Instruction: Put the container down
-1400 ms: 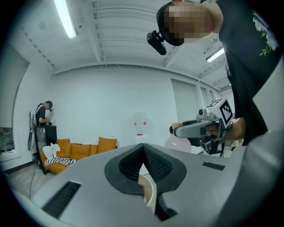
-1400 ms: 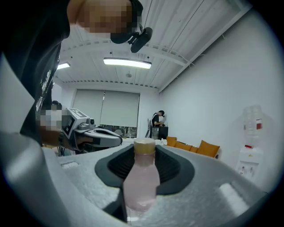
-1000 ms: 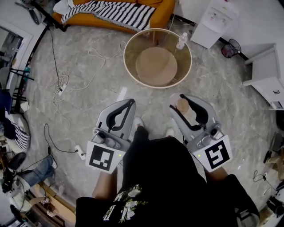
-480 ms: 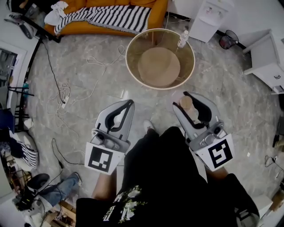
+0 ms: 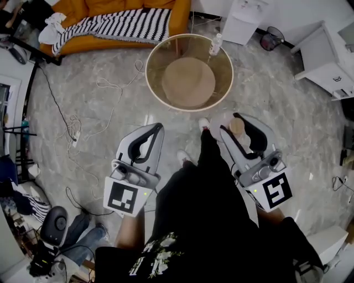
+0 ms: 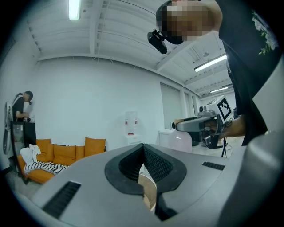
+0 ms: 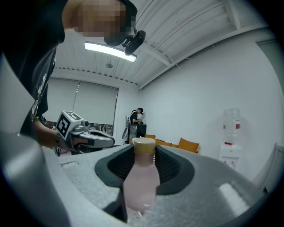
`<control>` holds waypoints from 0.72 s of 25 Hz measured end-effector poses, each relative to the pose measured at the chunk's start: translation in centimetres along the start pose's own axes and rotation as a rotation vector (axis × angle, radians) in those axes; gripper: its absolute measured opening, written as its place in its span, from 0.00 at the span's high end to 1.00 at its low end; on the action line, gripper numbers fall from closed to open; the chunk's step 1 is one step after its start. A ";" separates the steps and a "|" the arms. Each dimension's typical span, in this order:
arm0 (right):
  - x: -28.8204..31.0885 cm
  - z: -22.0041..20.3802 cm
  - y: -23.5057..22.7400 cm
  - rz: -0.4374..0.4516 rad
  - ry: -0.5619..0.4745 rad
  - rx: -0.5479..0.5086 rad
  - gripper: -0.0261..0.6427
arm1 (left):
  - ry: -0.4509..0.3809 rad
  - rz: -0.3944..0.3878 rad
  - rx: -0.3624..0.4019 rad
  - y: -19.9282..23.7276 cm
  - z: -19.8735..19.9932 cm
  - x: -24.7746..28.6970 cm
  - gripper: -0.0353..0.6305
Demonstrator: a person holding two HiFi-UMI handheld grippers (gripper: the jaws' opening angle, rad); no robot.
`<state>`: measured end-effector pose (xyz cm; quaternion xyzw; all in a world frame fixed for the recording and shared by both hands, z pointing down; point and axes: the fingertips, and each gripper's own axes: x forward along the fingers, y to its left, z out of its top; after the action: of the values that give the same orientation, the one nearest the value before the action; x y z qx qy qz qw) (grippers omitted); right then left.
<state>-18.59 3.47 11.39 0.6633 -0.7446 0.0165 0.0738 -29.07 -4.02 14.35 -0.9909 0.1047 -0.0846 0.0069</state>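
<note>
Between the right fingers (image 7: 173,168): the container (image 7: 141,177), a pale pink bottle with a tan cap; upright; pinched on both sides
Right gripper (image 5: 235,119): right of centre in the head view; held over the floor (image 5: 83,72), near the lower right rim of the round worktop (image 5: 152,88)
Left gripper (image 5: 157,127): left of centre; fingers (image 6: 155,164) pressed together at the tips; nothing between them
Upper left: orange sofa (image 5: 99,8); striped blanket (image 5: 121,25) lying on it
</note>
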 end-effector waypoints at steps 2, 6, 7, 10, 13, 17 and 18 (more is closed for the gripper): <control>0.6 0.0 -1.2 0.000 0.000 0.003 0.76 | -0.004 0.004 0.004 0.4 0.6 1.1 0.94; 2.4 0.6 -3.9 0.015 -0.035 -0.009 0.76 | 0.011 0.018 0.015 1.6 1.1 3.4 0.93; 3.0 0.5 -4.5 0.022 -0.034 -0.007 0.76 | 0.013 0.025 0.013 2.0 1.1 4.0 0.93; 4.4 0.2 -6.6 0.043 -0.020 0.003 0.76 | 0.014 0.050 0.008 3.2 1.4 6.1 0.93; 5.5 0.5 -9.1 0.065 -0.024 -0.006 0.76 | 0.006 0.069 0.015 4.0 2.4 8.5 0.93; 7.7 1.2 -12.5 0.086 -0.042 -0.011 0.76 | 0.007 0.088 0.019 5.6 3.5 11.8 0.94; 8.2 1.3 -13.4 0.094 -0.046 -0.012 0.76 | 0.009 0.094 0.019 5.9 3.7 12.7 0.93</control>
<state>-6.38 -6.40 10.22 0.6274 -0.7764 0.0003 0.0599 -17.48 -12.48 12.62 -0.9843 0.1504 -0.0897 0.0200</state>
